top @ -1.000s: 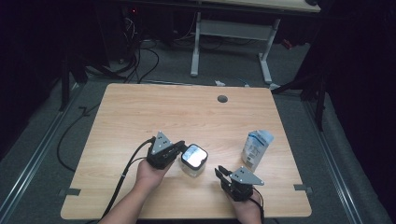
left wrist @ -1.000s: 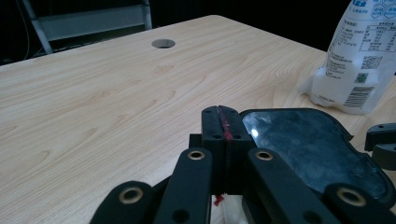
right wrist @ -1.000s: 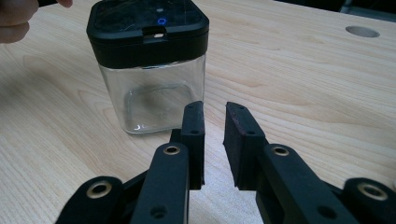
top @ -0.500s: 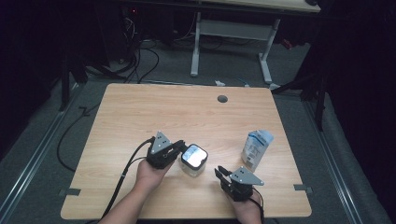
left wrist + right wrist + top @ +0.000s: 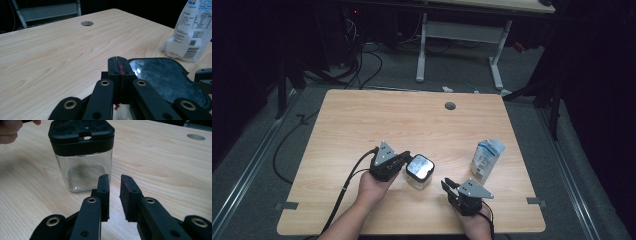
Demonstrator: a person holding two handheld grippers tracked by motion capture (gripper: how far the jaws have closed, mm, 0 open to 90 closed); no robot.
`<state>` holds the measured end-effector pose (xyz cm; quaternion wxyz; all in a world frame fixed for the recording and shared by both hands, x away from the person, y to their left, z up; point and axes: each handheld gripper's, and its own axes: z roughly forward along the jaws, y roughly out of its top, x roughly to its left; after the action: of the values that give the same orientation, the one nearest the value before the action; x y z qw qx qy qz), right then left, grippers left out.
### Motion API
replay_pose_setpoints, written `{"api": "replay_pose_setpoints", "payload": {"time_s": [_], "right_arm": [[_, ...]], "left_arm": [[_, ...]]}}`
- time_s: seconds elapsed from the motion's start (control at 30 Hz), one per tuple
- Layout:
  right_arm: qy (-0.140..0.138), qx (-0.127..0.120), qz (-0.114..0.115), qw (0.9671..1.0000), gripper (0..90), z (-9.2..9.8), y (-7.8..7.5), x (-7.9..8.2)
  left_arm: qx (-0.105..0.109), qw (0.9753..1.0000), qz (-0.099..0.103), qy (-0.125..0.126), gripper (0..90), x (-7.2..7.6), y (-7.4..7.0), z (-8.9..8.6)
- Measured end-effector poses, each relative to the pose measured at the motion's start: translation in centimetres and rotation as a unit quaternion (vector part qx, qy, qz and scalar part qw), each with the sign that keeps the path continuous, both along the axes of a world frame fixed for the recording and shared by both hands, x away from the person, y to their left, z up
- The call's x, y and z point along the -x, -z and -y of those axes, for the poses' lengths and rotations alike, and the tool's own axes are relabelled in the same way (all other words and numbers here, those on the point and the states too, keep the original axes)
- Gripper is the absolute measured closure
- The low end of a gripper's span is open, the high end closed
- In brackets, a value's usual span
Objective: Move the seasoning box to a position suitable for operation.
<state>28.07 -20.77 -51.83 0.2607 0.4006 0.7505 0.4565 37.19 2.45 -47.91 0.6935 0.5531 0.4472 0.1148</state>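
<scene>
Left gripper (image 5: 404, 161): jaws pressed fully together, nothing seen held between them, tips just beside the black lid (image 5: 165, 75) of the glass jar (image 5: 419, 170). Right gripper (image 5: 114, 187): jaws parted by a narrow gap, nothing held, pointed at the jar from nearby. Jar is stood upright on the table (image 5: 412, 120), front-centre. White bottle (image 5: 486, 159) is seen further right.

Upright clear jar (image 5: 419, 172), black-lidded

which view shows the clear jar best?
Right gripper view: the jar stands whole, clear walls under its black lid, seemingly empty. Left gripper view gives just the lid's glossy top, beside the shut left claw. High view shows it small, from above.
</scene>
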Motion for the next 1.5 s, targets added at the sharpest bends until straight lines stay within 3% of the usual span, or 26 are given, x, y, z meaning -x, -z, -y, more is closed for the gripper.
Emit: {"api": "replay_pose_setpoints", "payload": {"time_s": [0.33,0.47,0.57,0.73,1.5], "right_arm": [[-0.006,-0.005,0.008,0.9999,78.2,-0.4,-0.4,0.0],[-0.011,-0.011,0.014,0.9998,81.8,-0.9,-1.0,-0.2],[-0.016,-0.009,0.018,0.9997,89.4,-1.5,-1.9,-0.7],[-0.024,0.002,0.015,0.9996,90.0,-2.3,-2.2,-1.2],[-0.032,0.005,0.018,0.9993,89.8,-3.1,-2.5,-1.7]], "left_arm": [[0.004,1.0000,0.001,-0.001,90.0,0.0,0.1,0.0],[0.006,1.0000,0.002,-0.002,90.0,0.0,0.1,0.0],[0.006,1.0000,0.002,-0.001,90.0,0.0,0.1,0.0],[0.009,1.0000,0.000,0.000,90.0,-0.1,0.1,-0.1],[0.021,0.9998,-0.005,-0.002,90.0,-0.3,0.2,-0.1]]}}
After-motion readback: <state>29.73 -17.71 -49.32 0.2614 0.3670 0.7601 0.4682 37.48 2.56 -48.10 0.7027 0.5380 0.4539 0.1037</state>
